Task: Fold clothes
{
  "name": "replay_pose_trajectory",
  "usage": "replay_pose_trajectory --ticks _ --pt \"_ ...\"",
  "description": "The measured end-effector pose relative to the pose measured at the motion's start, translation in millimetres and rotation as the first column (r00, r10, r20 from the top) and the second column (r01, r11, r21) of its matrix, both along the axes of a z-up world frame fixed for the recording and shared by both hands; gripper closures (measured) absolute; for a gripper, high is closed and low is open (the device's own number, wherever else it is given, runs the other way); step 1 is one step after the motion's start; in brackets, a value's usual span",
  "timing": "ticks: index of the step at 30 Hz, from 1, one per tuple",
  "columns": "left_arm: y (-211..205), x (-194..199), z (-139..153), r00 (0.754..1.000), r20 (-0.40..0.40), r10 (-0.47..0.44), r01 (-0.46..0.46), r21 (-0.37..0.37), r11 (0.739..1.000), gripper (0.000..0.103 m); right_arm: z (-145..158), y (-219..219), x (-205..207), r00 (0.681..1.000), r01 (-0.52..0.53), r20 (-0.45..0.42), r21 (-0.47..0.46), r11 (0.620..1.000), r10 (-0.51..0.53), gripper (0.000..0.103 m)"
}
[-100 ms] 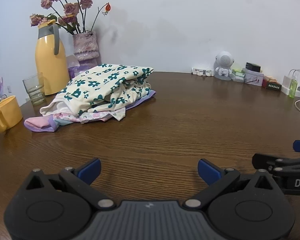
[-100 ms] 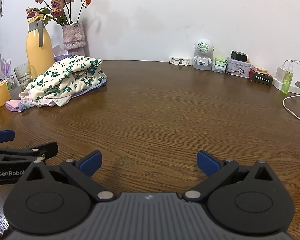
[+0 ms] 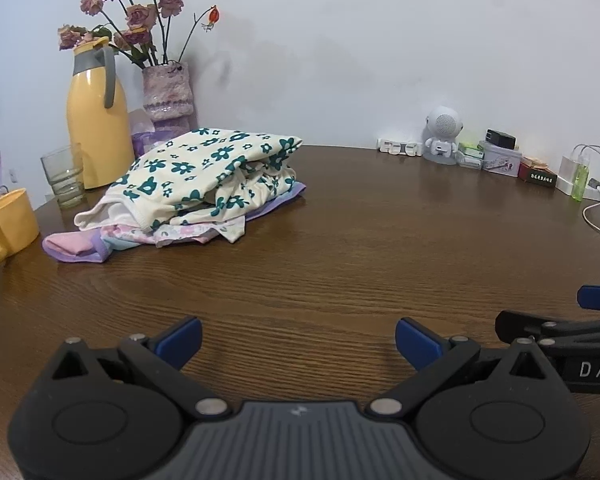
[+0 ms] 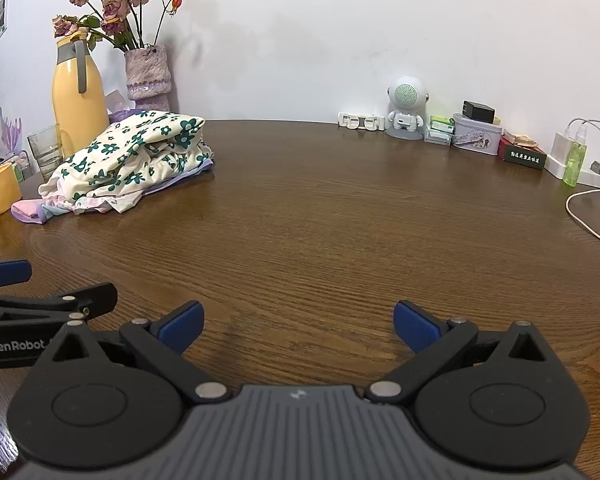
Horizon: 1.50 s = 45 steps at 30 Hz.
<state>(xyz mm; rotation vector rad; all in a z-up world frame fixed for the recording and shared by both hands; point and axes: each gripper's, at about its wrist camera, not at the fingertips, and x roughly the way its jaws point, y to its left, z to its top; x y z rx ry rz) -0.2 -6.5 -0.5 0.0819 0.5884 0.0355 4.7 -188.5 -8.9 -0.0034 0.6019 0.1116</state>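
While my left gripper point(image 3: 298, 338) and right gripper point(image 4: 298, 322) hover empty over the wooden table point(image 3: 340, 248), both jaws gape wide. Folded floral clothes point(image 3: 204, 176) lie stacked well ahead, near the yellow thermos point(image 3: 94, 120).

Left gripper point(image 3: 298, 340) and right gripper point(image 4: 298, 324), jaws wide apart

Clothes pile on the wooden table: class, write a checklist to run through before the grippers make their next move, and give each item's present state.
1. Left gripper open, nothing between the jaws: ok.
2. Right gripper open, nothing between the jaws: ok.
3. Clothes pile in view of both cameras: ok.
4. Bare table between the grippers and the pile: ok.
5. Glass and yellow mug well clear of the pile: not ok, they stand close beside it.
6. Number of garments in the pile: cannot tell.
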Motion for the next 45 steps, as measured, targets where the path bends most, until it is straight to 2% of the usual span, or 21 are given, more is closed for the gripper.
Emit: replay_pose_trajectory --ticks 2,8,45 --pt "-2.4 -0.2 -0.3 1.000 0.001 0.004 -0.004 0.004 1.000 0.000 0.5 0.3 0.2 1.000 -0.001 0.004 0.005 1.000 0.001 0.000" --pt "6.4 -0.6 -1.2 1.000 -0.010 -0.009 0.009 -0.052 0.999 0.000 -0.5 -1.0 -1.0 1.000 -0.003 0.004 0.007 1.000 0.003 0.000" --pt "9.6 -3.4 0.4 1.000 -0.006 0.007 -0.007 -0.045 0.999 0.000 0.1 1.3 0.4 1.000 -0.008 0.000 0.012 1.000 0.008 0.000"
